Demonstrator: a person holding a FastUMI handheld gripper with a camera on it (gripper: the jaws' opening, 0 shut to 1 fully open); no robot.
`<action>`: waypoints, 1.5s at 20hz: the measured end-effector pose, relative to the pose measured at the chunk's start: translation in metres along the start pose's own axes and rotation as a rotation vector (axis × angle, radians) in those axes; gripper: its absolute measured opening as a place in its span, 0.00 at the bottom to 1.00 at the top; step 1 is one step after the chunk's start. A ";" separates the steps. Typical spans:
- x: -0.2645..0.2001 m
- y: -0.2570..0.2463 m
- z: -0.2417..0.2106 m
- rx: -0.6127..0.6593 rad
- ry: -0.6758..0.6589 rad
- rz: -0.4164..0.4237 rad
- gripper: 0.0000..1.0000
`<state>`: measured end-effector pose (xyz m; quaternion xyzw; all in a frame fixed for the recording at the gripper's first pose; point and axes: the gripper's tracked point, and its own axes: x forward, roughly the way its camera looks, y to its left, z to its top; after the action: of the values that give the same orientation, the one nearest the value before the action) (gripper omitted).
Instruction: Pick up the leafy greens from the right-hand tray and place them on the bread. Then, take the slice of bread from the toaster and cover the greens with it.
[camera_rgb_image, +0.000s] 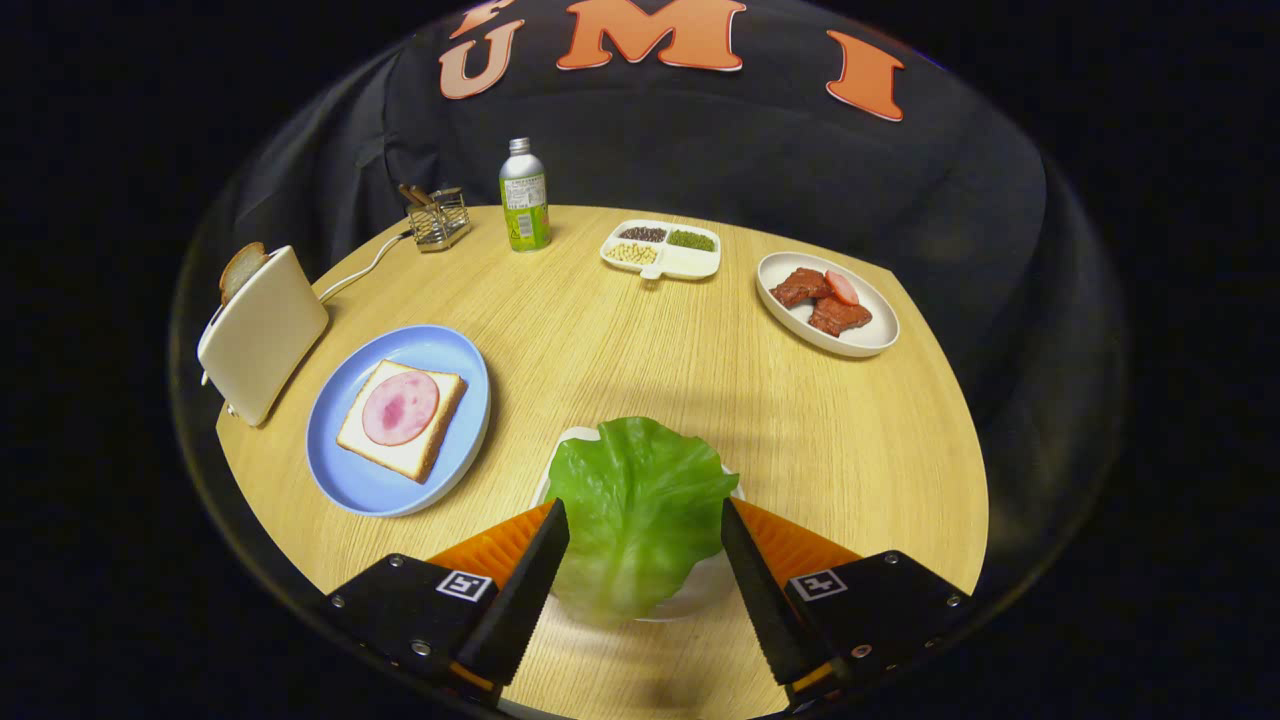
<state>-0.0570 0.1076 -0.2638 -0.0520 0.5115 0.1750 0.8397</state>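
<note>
A light wooden table (640, 330) stands before the booth's black cloth wall (700, 150).

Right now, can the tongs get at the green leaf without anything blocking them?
Probably yes. The tongs stand open with the green leaf lying between the fingers on its white tray. Nothing sits between the fingers and the leaf; the blue plate is off to one side.

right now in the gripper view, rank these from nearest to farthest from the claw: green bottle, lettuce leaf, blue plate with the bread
1. Lettuce leaf: between the open fingers of the claw, over a white tray.
2. Blue plate: beyond the fingers, beside the toaster, holding bread with ham.
3. Green bottle: far edge of the table.
</note>
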 end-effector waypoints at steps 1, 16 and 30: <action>0.004 0.001 -0.003 0.004 0.025 0.005 0.92; 0.045 0.004 -0.023 0.110 0.216 -0.014 0.81; 0.048 -0.010 -0.019 0.220 0.184 -0.036 0.11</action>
<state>-0.0496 0.1048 -0.3155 0.0153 0.6015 0.0973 0.7928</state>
